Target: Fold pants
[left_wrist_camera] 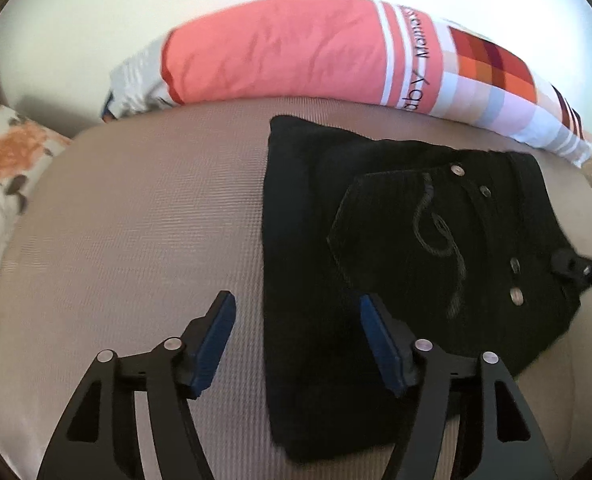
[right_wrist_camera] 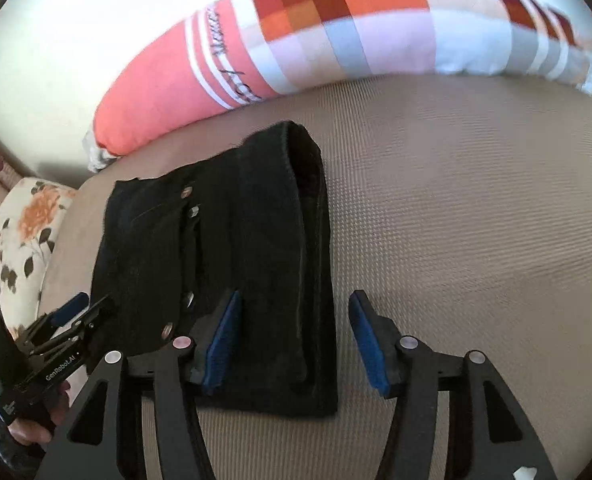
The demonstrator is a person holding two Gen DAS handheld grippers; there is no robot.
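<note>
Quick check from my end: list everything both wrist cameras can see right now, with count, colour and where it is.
pants: one, black, folded into a compact stack on the beige surface, metal rivets and a stitched back pocket facing up
long pillow: one, coral with white stripes and a multicolour check end, along the far edge against the white wall
floral cushion: one, cream with orange flowers and dark leaves, at the surface's edge
beige surface: one, woven texture, under everything
left gripper: black with blue pads, open, over one edge of the pants
right gripper: black with blue pads, open, over the opposite edge
</note>
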